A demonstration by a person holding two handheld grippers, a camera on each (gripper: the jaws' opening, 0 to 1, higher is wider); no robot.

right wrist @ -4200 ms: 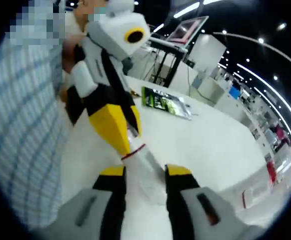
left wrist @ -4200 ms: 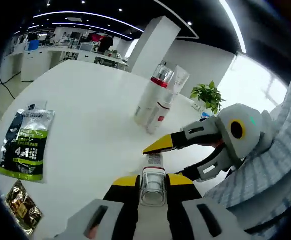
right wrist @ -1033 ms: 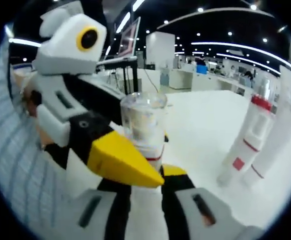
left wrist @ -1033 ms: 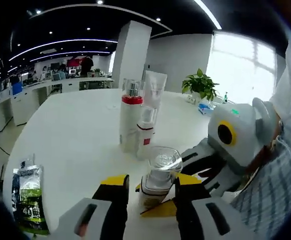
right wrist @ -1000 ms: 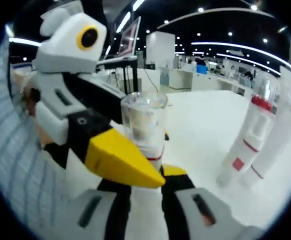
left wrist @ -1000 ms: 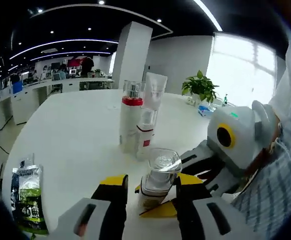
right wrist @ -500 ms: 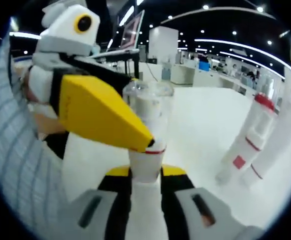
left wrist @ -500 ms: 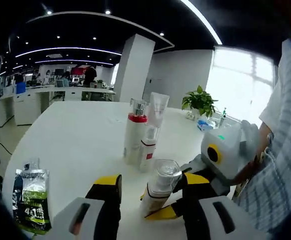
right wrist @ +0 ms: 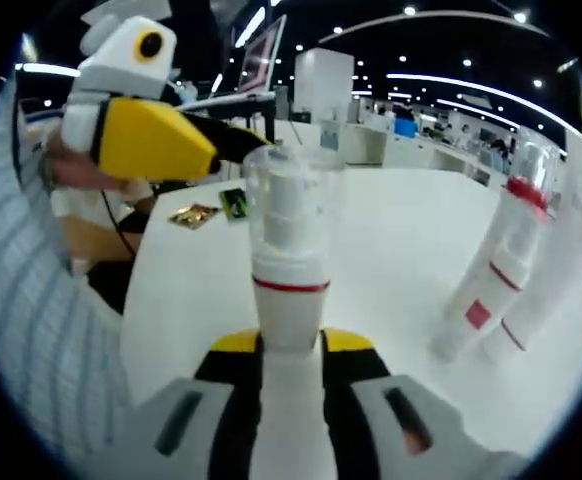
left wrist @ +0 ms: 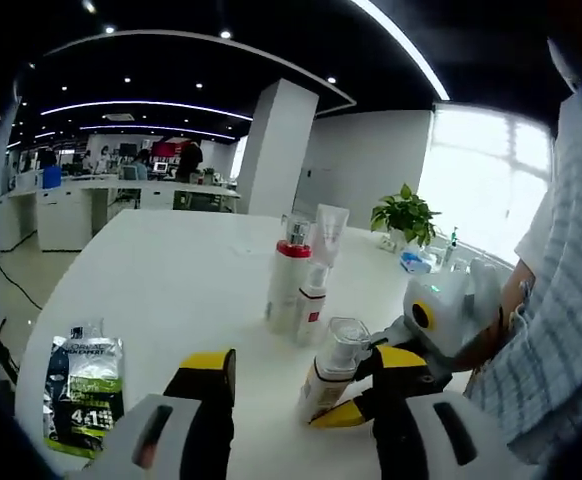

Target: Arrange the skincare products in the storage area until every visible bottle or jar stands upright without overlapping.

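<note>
White covers the round counter point(left wrist: 171, 290), and on it, going left to right in the left gripper view, lie one green and black sachet point(left wrist: 83, 392) flat near the counter's edge, then the left claw point(left wrist: 306, 400) with its yellow-tipped jaws spread wide and nothing between them, then a white pump bottle with a clear cap point(left wrist: 333, 365) standing slightly tilted just ahead of the left claw, gripped low down by the right claw point(left wrist: 356, 395) that reaches in from the right. Behind it stands a tight group of three: one white bottle with a red collar point(left wrist: 287, 285), one smaller white bottle with a red label point(left wrist: 311, 305) touching it, and one white tube point(left wrist: 328, 235) close behind them. In the right gripper view, the left claw point(right wrist: 161, 140) hangs at upper left, apart from the pump bottle point(right wrist: 291, 280), which rises straight up between the right claw's point(right wrist: 291, 350) two jaws, closed against its body. At the right edge two white bottles with red marks point(right wrist: 491, 290) lean together. One small gold packet point(right wrist: 193, 214) and one green sachet point(right wrist: 235, 203) lie farther back on the counter.
</note>
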